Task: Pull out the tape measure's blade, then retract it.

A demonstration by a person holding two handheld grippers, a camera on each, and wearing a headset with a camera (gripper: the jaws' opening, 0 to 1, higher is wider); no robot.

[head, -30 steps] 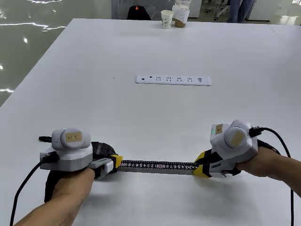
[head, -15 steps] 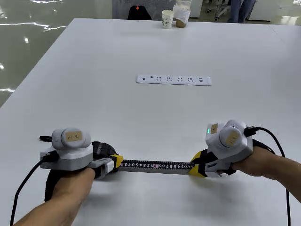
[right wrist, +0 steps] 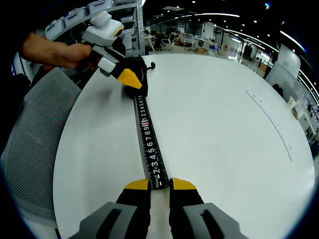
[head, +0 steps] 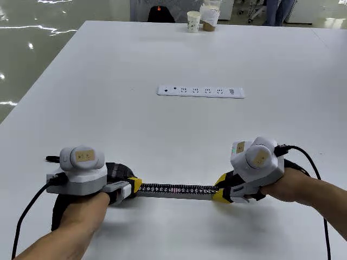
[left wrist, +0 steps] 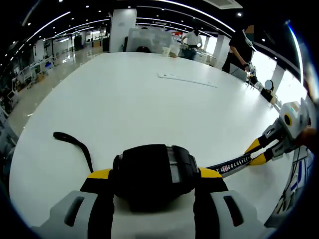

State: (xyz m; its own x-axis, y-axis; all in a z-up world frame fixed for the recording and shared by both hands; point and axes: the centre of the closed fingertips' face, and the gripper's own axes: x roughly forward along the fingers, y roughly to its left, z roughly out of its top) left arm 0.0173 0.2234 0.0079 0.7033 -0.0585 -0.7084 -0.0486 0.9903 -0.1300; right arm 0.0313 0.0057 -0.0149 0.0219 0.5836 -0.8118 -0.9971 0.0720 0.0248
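Observation:
The black tape measure case (head: 117, 173) rests near the table's front edge, and my left gripper (head: 129, 189) is shut on it. The same case (left wrist: 153, 173) sits between the yellow-tipped jaws of that gripper (left wrist: 154, 175). Its blade (head: 176, 189) lies pulled out flat to the right. My right gripper (head: 219, 194) is shut on the blade's end. From the right gripper view, the blade (right wrist: 148, 142) runs from my right gripper (right wrist: 160, 184) up to the case (right wrist: 138, 69). The case's black wrist strap (left wrist: 74, 144) trails on the table.
A white power strip (head: 200, 91) lies across the table's middle. Two paper cups (head: 192, 21) stand at the far edge. People stand beyond the table. A grey chair (right wrist: 30, 144) is beside the table. Cables trail from both grippers.
My right gripper has moved left toward the case while holding the blade's end, and the exposed blade is shorter. The left gripper and case have stayed put.

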